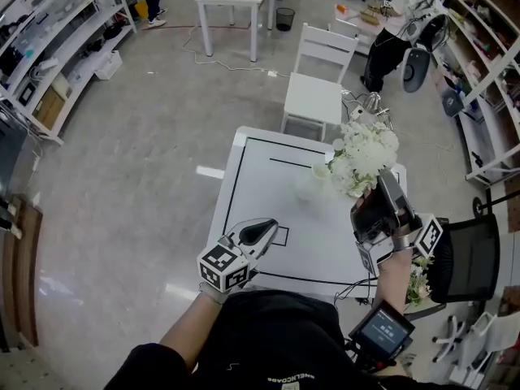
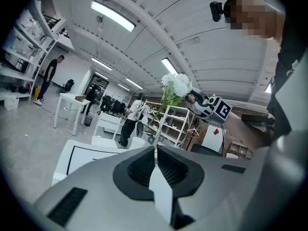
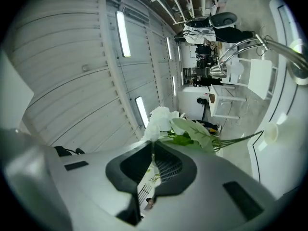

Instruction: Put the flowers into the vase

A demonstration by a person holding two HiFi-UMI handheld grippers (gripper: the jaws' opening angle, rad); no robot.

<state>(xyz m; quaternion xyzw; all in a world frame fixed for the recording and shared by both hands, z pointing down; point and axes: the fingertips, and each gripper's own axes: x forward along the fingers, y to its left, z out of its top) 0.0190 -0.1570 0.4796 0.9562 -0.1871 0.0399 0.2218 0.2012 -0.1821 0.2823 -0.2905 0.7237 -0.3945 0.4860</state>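
White flowers (image 1: 367,151) hang in the air above the far right part of a white table (image 1: 268,197). They are pinched close under the blooms by the right gripper (image 1: 382,181), whose jaws are clamped on the stems. That gripper tilts upward, at the end of a forearm reaching along the table's right edge. The white vase (image 1: 313,183) stands on the table just left of the bunch. The left gripper (image 1: 268,227), jaws pressed together on nothing, points roughly level over the table's near side.
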